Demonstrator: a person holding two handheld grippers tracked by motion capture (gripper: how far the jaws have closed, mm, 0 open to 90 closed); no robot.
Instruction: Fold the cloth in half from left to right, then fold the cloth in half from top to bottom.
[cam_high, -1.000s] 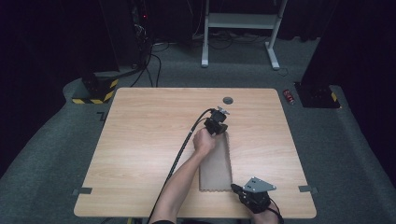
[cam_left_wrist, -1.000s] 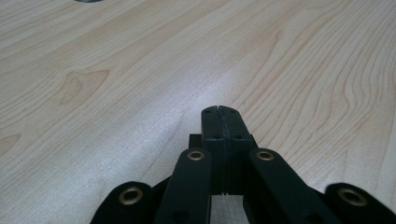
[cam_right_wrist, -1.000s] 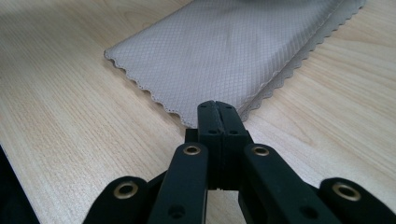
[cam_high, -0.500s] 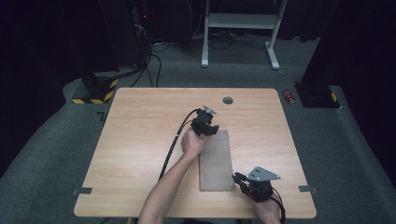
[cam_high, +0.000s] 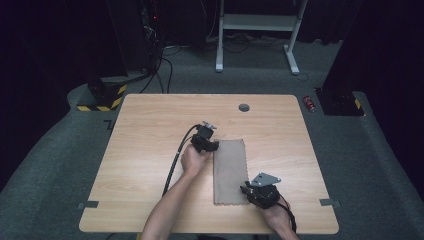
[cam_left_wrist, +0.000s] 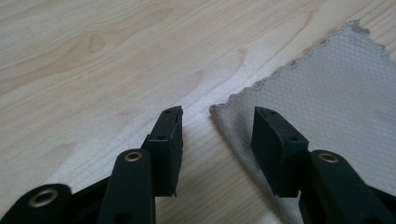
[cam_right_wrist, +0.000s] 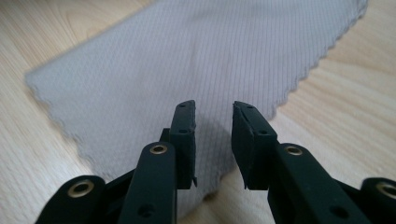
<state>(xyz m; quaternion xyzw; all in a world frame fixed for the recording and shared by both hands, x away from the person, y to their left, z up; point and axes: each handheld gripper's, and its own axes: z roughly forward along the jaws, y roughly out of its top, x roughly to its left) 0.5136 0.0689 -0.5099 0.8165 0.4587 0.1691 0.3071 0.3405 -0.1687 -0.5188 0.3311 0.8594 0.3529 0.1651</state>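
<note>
Dark floor and black equipment ring a pale wooden table (cam_high: 150, 150), and on that table the work sits toward the near right. At its middle the left gripper (cam_high: 209, 146) rests in the person's left hand (cam_high: 194, 161), its black cable (cam_high: 175, 162) looping back along the forearm; its jaws have just been opening and now stand apart with nothing between them, the near corner of a grey cloth (cam_left_wrist: 327, 79) lying just ahead of the gap and running under the right-hand jaw without being pinched. Close to the table's near edge the right gripper (cam_high: 248, 191) is held in the right hand (cam_high: 275, 217), a grey three-cornered plate (cam_high: 265, 179) on top of it; its jaws have also just been opening, and they stand parted above the cloth (cam_right_wrist: 187, 65) with only a narrow gap and nothing caught in it. Between the two grippers the cloth (cam_high: 230, 170) lies flat on the wood as a long folded strip with a scalloped edge, one short end by the left gripper and the other by the right gripper, its length running away from the person. Farther out, a small round grey cap (cam_high: 244, 107) sits in the tabletop near the far edge, well apart from the cloth, and a small red can (cam_high: 310, 103) lies on the floor beyond the table's far right corner.
</note>
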